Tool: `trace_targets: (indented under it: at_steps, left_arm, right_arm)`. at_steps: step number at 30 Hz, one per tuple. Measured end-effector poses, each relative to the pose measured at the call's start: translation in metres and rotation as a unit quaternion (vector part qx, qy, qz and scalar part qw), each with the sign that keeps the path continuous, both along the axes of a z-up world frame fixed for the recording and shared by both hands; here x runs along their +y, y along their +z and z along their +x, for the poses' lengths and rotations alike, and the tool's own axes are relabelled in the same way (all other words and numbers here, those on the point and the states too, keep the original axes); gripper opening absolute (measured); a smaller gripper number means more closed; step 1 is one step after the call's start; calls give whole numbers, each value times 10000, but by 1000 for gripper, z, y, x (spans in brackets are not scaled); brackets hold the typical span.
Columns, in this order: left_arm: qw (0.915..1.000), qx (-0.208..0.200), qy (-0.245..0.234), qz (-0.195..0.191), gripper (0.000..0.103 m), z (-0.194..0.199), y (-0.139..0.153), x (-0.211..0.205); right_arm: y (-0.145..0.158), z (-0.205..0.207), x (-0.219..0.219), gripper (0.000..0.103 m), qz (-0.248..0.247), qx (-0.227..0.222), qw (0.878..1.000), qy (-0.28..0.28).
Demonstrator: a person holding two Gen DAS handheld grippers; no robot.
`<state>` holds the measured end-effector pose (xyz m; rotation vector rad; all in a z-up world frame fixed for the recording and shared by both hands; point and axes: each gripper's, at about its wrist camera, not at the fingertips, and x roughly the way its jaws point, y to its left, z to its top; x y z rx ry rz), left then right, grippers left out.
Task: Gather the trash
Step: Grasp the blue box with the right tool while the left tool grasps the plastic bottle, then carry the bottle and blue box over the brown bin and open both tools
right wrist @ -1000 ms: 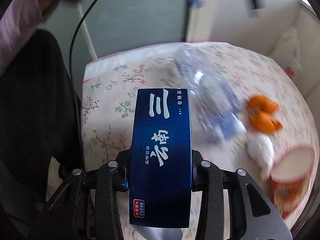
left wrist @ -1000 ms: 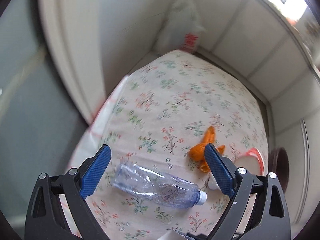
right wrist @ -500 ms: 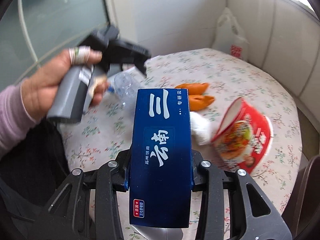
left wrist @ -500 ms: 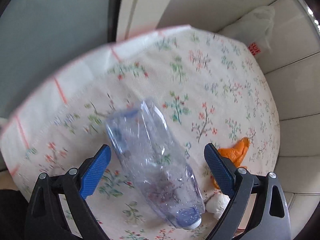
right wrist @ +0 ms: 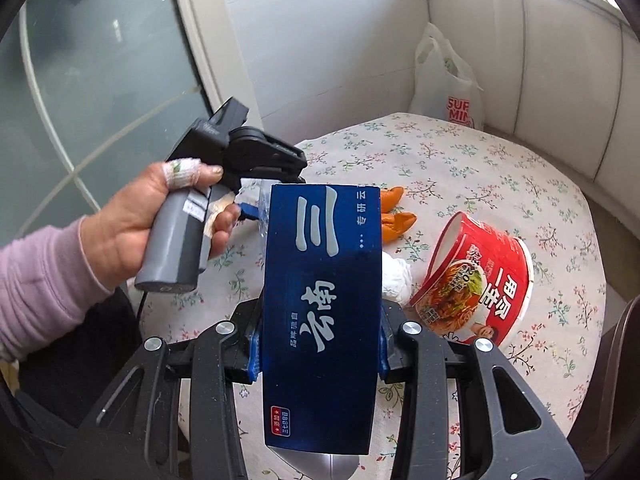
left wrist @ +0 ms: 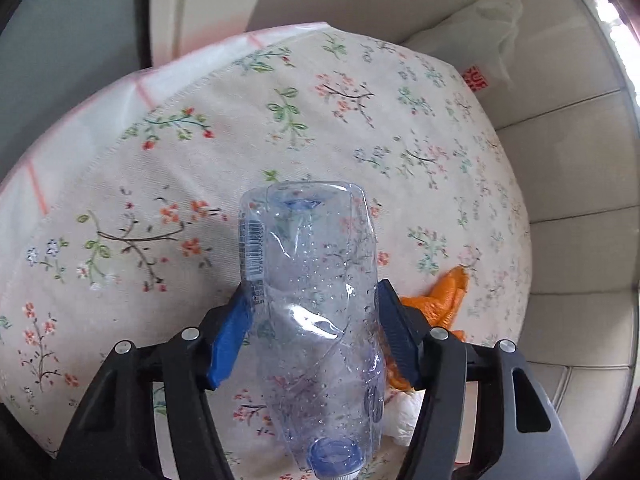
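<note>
Left gripper (left wrist: 314,332) closing on bottle (left wrist: 312,312), right gripper (right wrist: 318,344) clamping box (right wrist: 320,312)

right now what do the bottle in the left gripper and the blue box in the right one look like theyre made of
Bottle: thin clear plastic, glossy; you see the cloth through it, and its wall is dented and creased.
Blue box: probably coated cardboard, smooth with a slight sheen; flat faces, crisp edges, printed white lettering.
</note>
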<state>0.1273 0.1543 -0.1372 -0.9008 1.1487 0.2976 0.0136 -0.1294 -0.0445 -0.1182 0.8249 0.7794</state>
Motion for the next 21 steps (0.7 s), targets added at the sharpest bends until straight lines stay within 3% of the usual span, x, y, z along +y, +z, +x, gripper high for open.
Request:
trace_targets:
  at_steps: [9,21]
  left_arm:
    - [9941,-857,-635,220,61,10,36,-28]
    - [9755,-1740,-1165,678,61,3,83,-64]
  right_arm:
    - [8,12,-19,38,379,67,9982,-450]
    - [23,30,-60,38,695,-161,9898,-1233]
